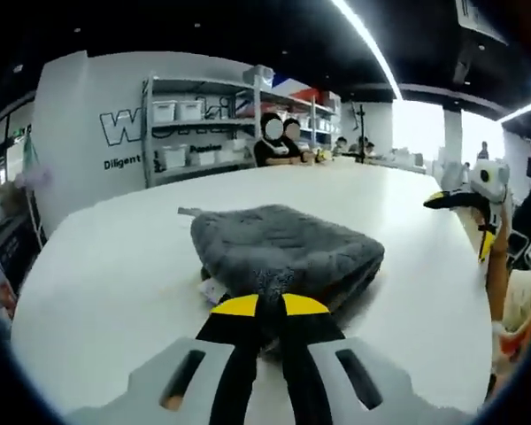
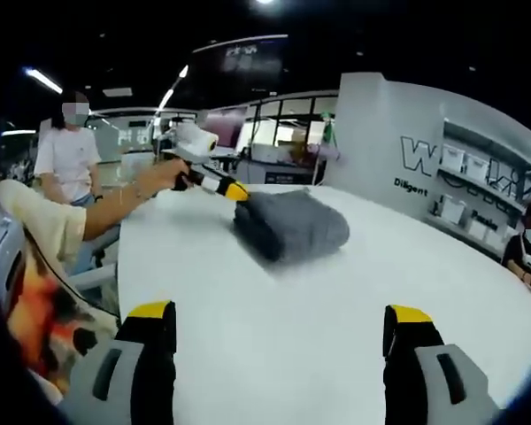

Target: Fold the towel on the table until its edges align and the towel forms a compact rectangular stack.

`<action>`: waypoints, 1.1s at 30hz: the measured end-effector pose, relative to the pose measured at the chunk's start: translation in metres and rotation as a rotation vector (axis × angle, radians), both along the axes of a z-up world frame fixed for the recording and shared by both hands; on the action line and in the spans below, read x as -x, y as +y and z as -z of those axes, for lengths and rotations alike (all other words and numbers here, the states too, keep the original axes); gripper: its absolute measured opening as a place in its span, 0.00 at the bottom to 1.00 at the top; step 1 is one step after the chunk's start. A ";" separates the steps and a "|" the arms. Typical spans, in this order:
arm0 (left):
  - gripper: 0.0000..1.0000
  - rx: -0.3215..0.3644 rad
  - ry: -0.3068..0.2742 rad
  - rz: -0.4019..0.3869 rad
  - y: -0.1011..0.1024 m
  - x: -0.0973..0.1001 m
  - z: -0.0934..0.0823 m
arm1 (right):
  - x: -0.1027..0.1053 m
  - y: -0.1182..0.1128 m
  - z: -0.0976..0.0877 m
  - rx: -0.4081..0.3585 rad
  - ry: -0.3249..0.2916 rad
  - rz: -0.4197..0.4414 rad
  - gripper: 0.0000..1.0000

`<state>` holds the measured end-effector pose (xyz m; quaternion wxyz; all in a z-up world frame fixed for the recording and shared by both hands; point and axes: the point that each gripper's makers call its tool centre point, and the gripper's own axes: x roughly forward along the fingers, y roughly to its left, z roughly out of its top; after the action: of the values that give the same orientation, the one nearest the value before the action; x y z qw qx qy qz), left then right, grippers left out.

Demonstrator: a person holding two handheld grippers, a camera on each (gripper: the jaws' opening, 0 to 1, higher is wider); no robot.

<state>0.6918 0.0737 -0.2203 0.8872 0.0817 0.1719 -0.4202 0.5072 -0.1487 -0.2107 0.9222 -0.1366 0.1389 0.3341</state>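
Folding appears close to done: the grey towel [image 1: 283, 252] is seen lying near the middle of the white surface [image 1: 115, 266] as a thick, roughly rectangular bundle with several layers stacked at its near side. In the left gripper view, the left hand-held gripper [image 1: 270, 305] is brought narrow, its yellow-tipped jaws pinched on the near edge of the towel, with grey pile showing between the tips. The same contact is seen from the side in the right gripper view, where the left hand-held gripper [image 2: 236, 190] is held by a person's hand [image 2: 164, 173] and touches the towel [image 2: 292, 226] at its edge. The hold at the edge is judged to serve for squaring the layers or pressing the stack flat, since the bundle looks a little skewed, with one corner poking out at the far side. The right hand-held gripper [image 2: 279, 332] is kept wide, its jaws well apart and holding nothing, hovering above bare surface [image 2: 319, 310] and well apart from the towel; this stand-off position is judged to keep the towel in sight. Shelves with white bins [image 1: 190, 133] and seated people are seen beyond the surface. What remains is judged to be only a final alignment of edges
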 end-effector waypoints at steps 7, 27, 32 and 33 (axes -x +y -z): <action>0.06 -0.053 0.058 -0.024 0.008 -0.015 0.023 | 0.000 -0.001 0.000 0.005 0.003 -0.002 0.99; 0.29 0.121 0.117 0.064 -0.020 0.027 0.010 | -0.009 0.004 0.003 -0.022 0.029 0.002 0.99; 0.54 0.137 0.086 0.051 -0.014 0.040 -0.003 | -0.012 0.003 0.005 -0.030 0.038 0.016 0.99; 0.57 0.141 0.074 0.047 -0.012 0.042 -0.007 | -0.013 0.003 0.005 -0.031 0.040 0.019 0.99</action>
<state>0.6497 0.0620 -0.2134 0.8737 0.0073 0.1726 -0.4548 0.5201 -0.1454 -0.2161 0.9244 -0.1141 0.1536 0.3299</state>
